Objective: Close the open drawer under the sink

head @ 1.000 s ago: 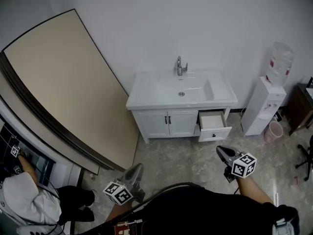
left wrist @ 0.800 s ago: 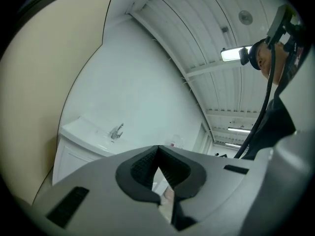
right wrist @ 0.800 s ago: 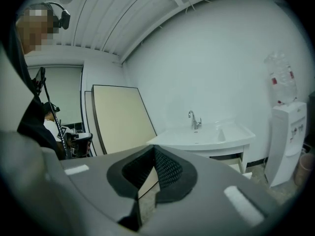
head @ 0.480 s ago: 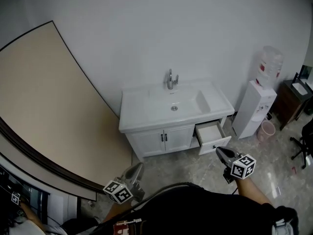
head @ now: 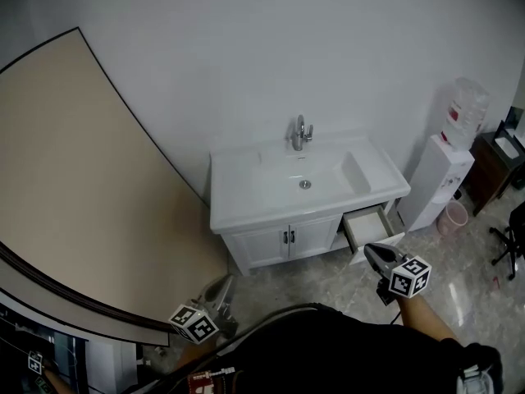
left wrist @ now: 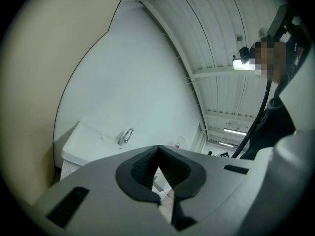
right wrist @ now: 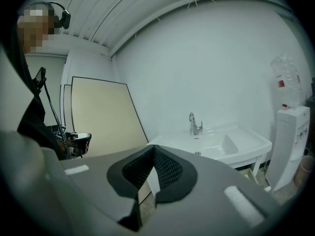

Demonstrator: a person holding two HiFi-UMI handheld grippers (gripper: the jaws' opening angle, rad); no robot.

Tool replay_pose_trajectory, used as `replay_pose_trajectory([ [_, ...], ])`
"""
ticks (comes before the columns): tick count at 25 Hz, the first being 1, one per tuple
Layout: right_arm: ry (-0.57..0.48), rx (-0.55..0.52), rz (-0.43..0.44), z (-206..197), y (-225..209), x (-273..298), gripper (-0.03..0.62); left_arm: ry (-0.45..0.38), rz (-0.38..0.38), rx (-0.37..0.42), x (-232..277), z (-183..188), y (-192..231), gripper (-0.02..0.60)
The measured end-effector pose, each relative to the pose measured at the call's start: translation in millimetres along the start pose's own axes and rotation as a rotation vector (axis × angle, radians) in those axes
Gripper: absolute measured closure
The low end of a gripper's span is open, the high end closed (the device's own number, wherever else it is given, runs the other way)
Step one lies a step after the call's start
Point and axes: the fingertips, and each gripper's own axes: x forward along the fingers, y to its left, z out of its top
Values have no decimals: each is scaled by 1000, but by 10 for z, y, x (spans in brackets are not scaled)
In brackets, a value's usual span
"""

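A white sink cabinet (head: 305,185) with a chrome faucet (head: 300,132) stands against the wall. Its drawer (head: 371,222), under the basin's right end, is pulled out and looks empty. My right gripper (head: 371,252) is shut on nothing and hovers just in front of the drawer, apart from it. My left gripper (head: 228,284) is low at the left, short of the cabinet doors, also shut and empty. In the left gripper view the shut gripper (left wrist: 157,149) points towards the sink (left wrist: 88,142). The right gripper (right wrist: 153,149) looks towards the basin (right wrist: 219,144).
A big beige board (head: 78,179) leans on the wall left of the cabinet. At the right stand a white water dispenser (head: 447,175), a pink bin (head: 453,217), a dark wooden cabinet (head: 499,161) and an office chair (head: 515,245). The floor is marbled tile.
The sink cabinet has come nearer and larger in the head view as I walked up. Both grippers kept their places in the view; the crouching person at lower left has left the picture.
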Motion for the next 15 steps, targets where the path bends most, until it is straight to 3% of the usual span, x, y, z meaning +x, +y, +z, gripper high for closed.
replay_pose_trajectory([
  [7,18,0,43,109,-452,604,592,7,38,-6,471,28,345,581],
  [12,36,-5,97,277,-1055,1055,592,-33,87,-20,1106,96,515,581],
  [15,51,-25,148,454,-1425,1330,592,-43,106,10,1563,173,496,581],
])
